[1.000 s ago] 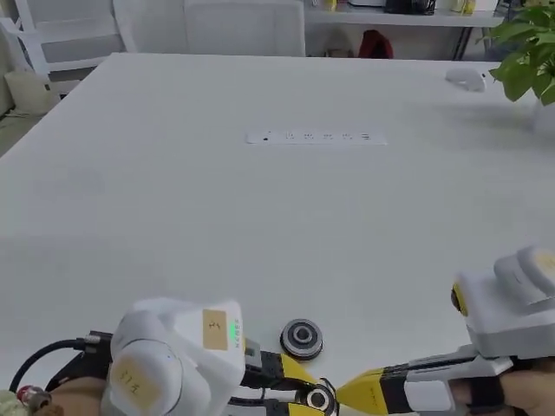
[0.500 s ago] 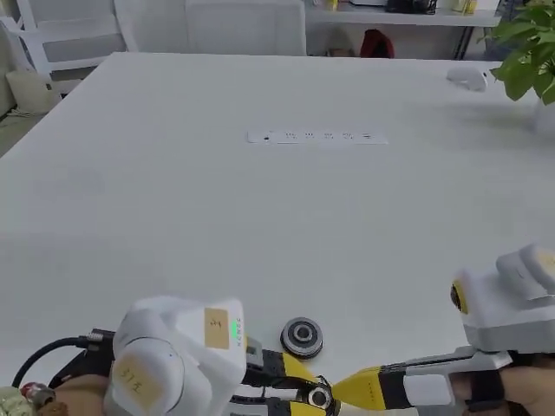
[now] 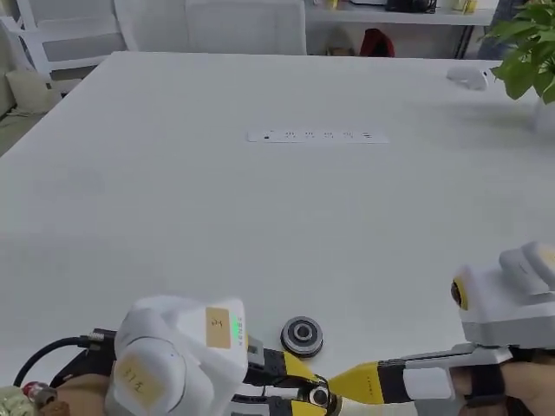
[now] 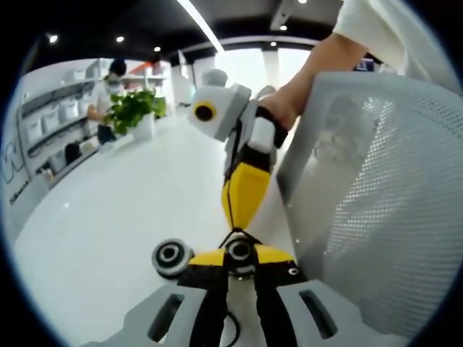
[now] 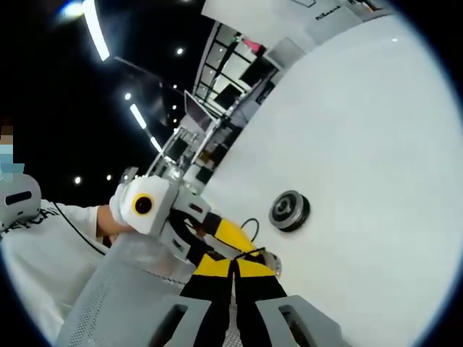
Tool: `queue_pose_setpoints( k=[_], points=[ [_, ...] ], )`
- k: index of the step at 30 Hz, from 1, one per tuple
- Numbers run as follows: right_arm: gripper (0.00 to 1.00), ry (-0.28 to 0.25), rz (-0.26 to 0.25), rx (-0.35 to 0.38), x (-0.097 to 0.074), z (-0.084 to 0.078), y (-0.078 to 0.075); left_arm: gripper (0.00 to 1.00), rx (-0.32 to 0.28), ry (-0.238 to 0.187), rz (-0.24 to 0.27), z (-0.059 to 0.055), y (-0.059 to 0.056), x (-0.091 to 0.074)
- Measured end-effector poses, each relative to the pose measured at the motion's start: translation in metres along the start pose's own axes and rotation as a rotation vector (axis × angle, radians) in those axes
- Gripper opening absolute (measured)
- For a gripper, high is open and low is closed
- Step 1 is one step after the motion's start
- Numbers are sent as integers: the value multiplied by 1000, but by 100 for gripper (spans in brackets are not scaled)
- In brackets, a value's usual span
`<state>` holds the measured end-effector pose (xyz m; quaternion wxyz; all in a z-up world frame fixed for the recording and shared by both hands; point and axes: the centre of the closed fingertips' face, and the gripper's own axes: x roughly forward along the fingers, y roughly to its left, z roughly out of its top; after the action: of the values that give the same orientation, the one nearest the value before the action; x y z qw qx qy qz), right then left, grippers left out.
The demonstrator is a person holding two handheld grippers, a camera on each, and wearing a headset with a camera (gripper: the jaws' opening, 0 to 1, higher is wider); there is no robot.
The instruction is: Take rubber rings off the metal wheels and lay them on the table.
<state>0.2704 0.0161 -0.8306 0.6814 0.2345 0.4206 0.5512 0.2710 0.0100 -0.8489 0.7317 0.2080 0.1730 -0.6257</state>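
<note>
Two wheels: the held wheel (image 4: 239,249) sits clamped in the left gripper (image 3: 305,390), partly cut off at the head view's bottom edge, its ring too small to make out. The right gripper (image 5: 233,266) is pinched closed against that wheel's rim; whether it has rubber I cannot tell. The second wheel (image 3: 302,336) lies flat on the table (image 3: 260,217), just beside both tips.

A white table (image 3: 173,191), leafy plant (image 3: 525,52), shelves (image 4: 51,123), ceiling strip lights (image 4: 199,22).
</note>
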Motion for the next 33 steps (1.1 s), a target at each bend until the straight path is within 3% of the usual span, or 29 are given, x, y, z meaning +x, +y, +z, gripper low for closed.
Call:
queue_pose_setpoints(
  k=[5, 9, 14, 21, 28, 33],
  points=[
    [0, -6, 6, -4, 0, 0, 1, 13, -1, 0, 0, 0, 0, 0],
    [0, 11, -53, -19, -1, -3, -11, 14, -2, 4, 3, 0, 0, 1],
    [0, 24, -72, -19, -2, -8, -14, 14, 5, 10, 3, 0, 0, 1],
    [0, 30, -88, -24, -4, -7, -18, 14, 52, 52, 0, 1, -1, 0],
    [0, 42, -99, -38, -6, -8, -17, 14, 23, 57, -17, 2, -1, -4],
    [0, 48, -96, -53, -8, -8, -13, 25, 5, 58, -51, 7, -9, -14]
  ],
)
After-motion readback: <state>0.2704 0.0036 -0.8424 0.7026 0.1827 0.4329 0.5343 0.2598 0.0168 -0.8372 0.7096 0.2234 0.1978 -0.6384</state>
